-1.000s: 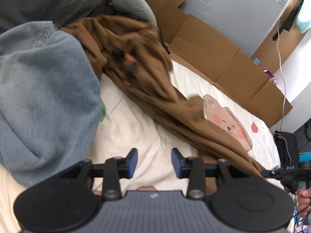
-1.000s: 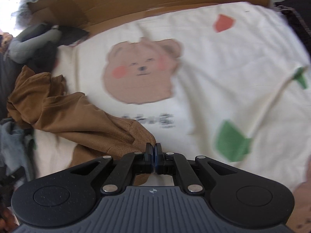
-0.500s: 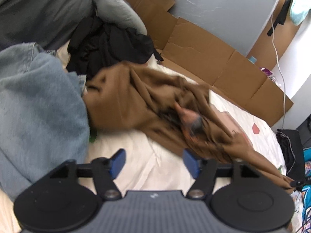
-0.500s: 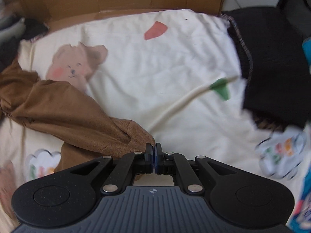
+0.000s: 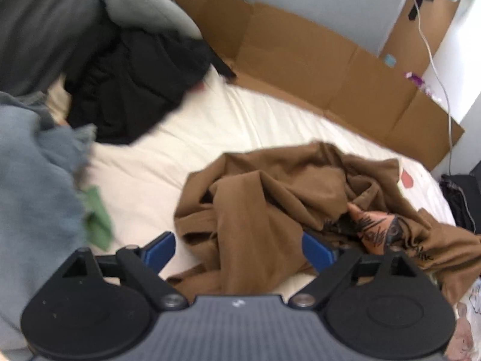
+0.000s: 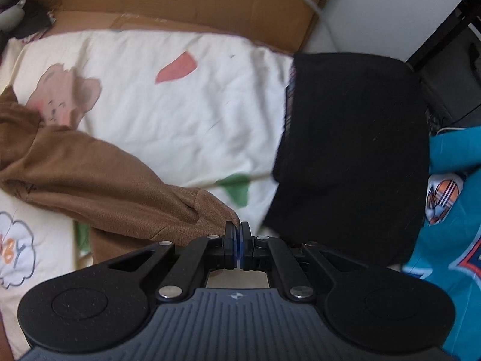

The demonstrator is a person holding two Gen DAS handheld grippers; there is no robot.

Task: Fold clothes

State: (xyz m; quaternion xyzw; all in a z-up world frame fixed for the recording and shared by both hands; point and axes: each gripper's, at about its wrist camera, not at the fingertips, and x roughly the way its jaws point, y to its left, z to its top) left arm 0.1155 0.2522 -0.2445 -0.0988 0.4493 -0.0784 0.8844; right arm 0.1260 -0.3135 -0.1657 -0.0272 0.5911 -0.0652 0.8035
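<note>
We've got the right gripper (image 6: 237, 240) pinched tight on a corner of the crumpled brown fleece garment (image 5: 279, 198), heaped on the cream cartoon-print bedsheet (image 6: 180, 105). Left gripper (image 5: 237, 248) gapes wide, holding nothing. One-corner pulls could just drag the bunch.

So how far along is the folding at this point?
Early. Nothing on the bed looks folded, unless the flat black garment counts. In hand: the right gripper is shut on an edge of the brown garment, which lies crumpled, while the left gripper hovers open above it. Left: spreading and folding it, then the black and blue-grey clothes.
</note>
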